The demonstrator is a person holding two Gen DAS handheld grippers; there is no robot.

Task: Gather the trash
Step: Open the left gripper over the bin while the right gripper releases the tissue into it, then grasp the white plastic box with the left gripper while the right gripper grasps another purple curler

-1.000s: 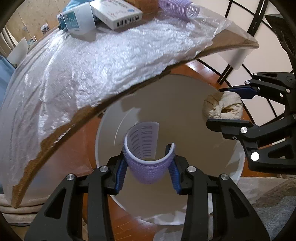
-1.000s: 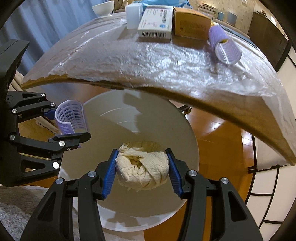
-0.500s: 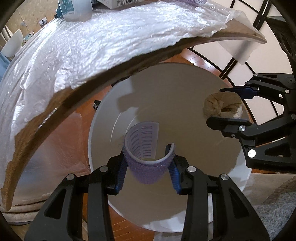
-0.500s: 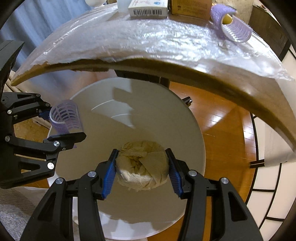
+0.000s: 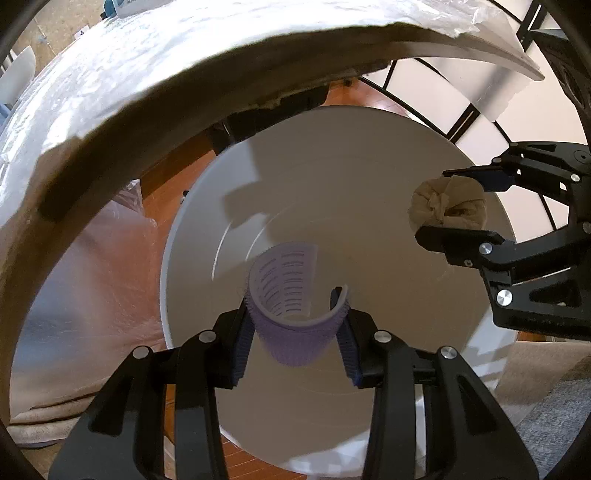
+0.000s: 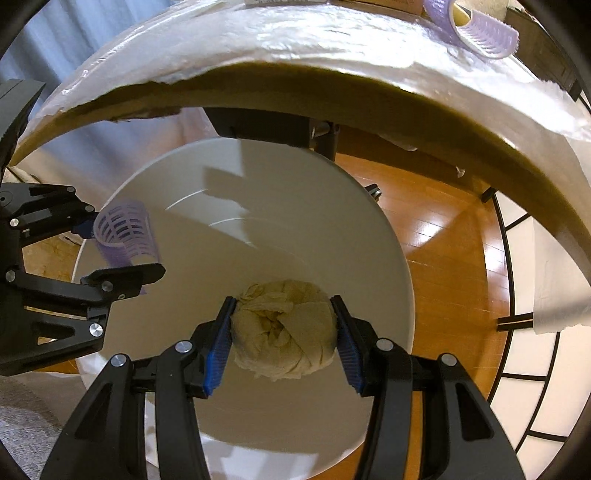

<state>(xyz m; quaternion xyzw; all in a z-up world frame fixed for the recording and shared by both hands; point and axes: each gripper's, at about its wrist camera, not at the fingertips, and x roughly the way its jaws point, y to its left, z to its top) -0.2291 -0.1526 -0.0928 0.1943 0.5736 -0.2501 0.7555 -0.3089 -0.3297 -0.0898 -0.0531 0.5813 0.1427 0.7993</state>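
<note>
My left gripper (image 5: 295, 325) points steeply down, shut on a purple hair roller (image 5: 288, 310), right above the mouth of a round white bin (image 5: 332, 166). Beside it my right gripper (image 6: 282, 328) is shut on a crumpled beige paper wad (image 6: 284, 332), also over the white bin (image 6: 295, 192). In the right wrist view the left gripper (image 6: 122, 247) and its purple hair roller (image 6: 125, 229) hang at the bin's left rim. From the left wrist view, the right gripper (image 5: 448, 205) with the paper wad (image 5: 447, 203) is at the bin's right rim.
A wooden table edge under clear plastic film (image 5: 147, 74) overhangs the bin. A second purple roller (image 6: 476, 26) lies on the tabletop (image 6: 332, 44). Below are orange wooden floorboards (image 6: 443, 240), a grey rug (image 5: 554, 424) and a pale panelled screen (image 5: 461, 103).
Both grippers have sunk towards the bin with their loads still held. The table edge has slid up in both views and the boxes on it have left the picture.
</note>
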